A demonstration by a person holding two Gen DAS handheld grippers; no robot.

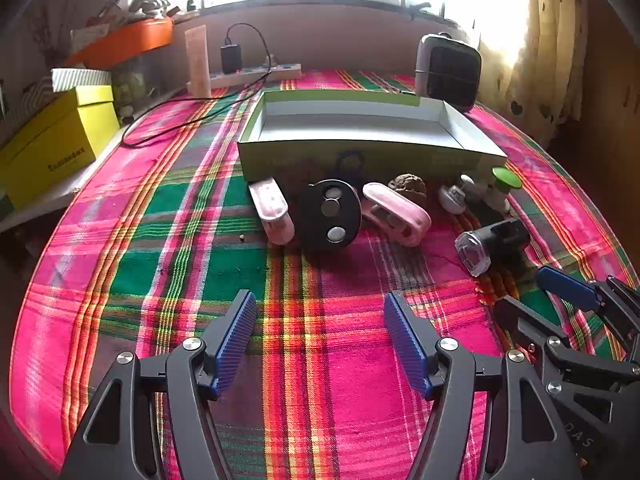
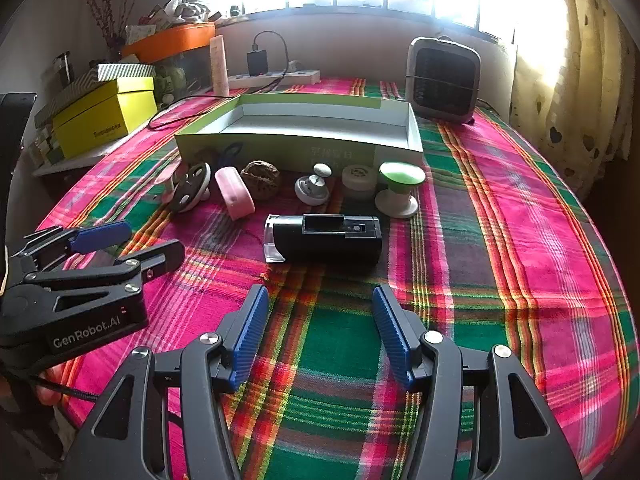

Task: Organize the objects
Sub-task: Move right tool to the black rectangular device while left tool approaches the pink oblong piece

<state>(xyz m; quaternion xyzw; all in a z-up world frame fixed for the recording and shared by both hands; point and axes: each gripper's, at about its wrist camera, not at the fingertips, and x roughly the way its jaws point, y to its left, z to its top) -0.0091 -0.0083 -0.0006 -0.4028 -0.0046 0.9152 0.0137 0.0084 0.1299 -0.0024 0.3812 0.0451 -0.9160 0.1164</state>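
An open green-and-white box lies on the plaid tablecloth. Small things sit in a row before it: a black oval disc, two pink cases, a walnut, a white knob piece, a white jar and a green-topped spool. A black cylinder device with a clear cap lies nearer. My left gripper hovers open over bare cloth, short of the disc. My right gripper is open too, just short of the black device. Nothing is between either pair of fingers.
A grey fan heater stands behind the box at the right. A power strip with a charger and cable lies at the back. A yellow box and an orange tray crowd the left. A curtain hangs at the right.
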